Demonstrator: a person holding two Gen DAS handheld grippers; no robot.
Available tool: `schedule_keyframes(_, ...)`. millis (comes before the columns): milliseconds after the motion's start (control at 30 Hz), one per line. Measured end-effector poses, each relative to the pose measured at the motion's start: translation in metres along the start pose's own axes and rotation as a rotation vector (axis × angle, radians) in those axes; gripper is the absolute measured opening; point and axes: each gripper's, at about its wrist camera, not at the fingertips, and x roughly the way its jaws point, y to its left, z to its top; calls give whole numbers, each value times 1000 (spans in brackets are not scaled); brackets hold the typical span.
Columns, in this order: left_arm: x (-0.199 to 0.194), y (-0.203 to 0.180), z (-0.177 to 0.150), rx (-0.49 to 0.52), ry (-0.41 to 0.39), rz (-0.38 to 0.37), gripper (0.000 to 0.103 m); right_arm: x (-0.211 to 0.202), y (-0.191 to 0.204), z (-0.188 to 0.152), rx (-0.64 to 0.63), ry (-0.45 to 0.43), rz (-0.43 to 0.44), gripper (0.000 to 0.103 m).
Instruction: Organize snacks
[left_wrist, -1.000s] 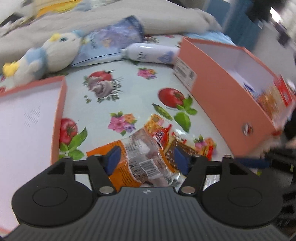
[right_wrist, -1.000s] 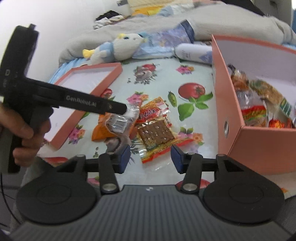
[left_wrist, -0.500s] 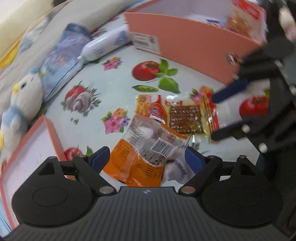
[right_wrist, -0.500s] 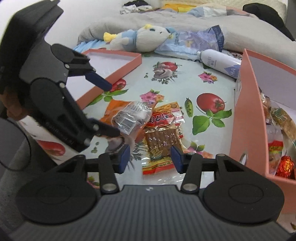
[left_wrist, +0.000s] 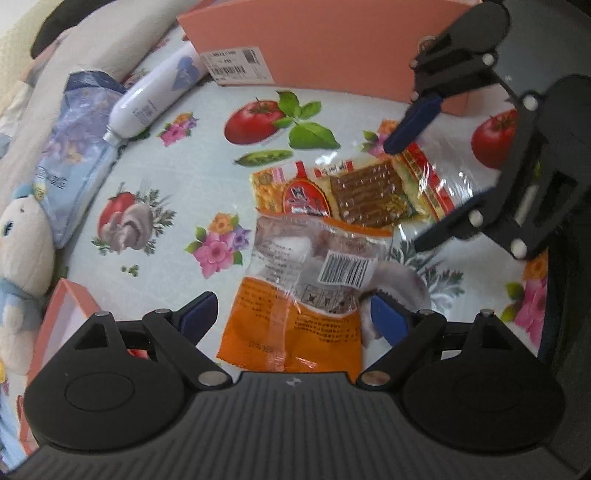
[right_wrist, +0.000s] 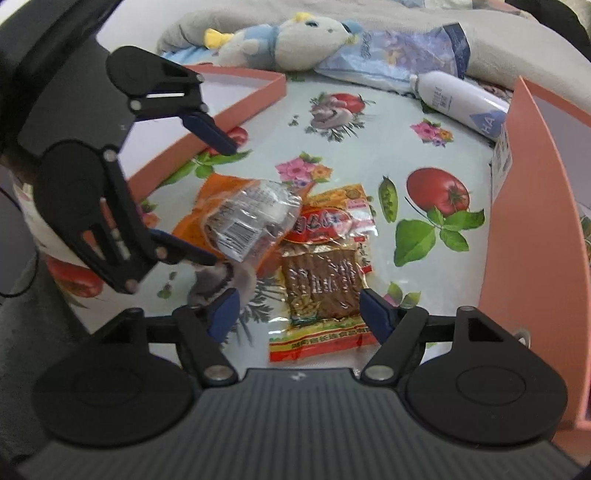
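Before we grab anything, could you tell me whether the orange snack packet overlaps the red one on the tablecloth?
Yes, the orange snack packet lies with its clear end over the red packet's top corner.

Two hand-held tools, both matte black plastic. The left claw (left_wrist: 291, 317) has a wide ribbed body with a tiny pale logo at its top centre, two round housings with raised oval discs, and angled link arms pinned with silver screws. Its fingers (left_wrist: 386, 315) end in dark blue pads. The right claw (right_wrist: 297, 310) is built the same way (ribbed body, silver screws, blue pads), and its triangular cut-outs show in the link arms.
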Motion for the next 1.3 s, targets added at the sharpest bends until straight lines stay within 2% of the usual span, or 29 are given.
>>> schedule_keyframes(233,7,12,2,37,-19,-21,92,12,-3,6,-17,25,-79,74)
schedule_keyframes(400,18,17,2,47,-13,-56,92,20,-6,9,-24,30,-81,74)
schedule_keyframes(500,23,21,4,27,-38,-94,92,24,-7,9,-23,37,-63,73)
schedule_keyframes(600,29,26,5,-23,-44,-123,92,25,-7,7,-27,40,-40,75)
schedule_keyframes(733,30,31,3,-104,-56,-146,85,26,-8,7,-12,44,-34,73)
schedule_keyframes(800,28,30,2,-129,-59,-145,78,25,-6,9,-8,39,-40,59)
schedule_keyframes(900,24,26,4,-189,-61,-92,72,24,-6,9,-9,36,-43,57)
schedule_keyframes(1000,17,25,3,-279,-75,-81,65,21,-4,8,-11,27,-54,56)
schedule_keyframes(1167,1,14,0,-378,-109,-39,64,14,-1,4,-2,8,-78,55)
schedule_keyframes(1300,-9,11,-4,-512,-123,1,63,6,3,2,-12,-9,-100,54)
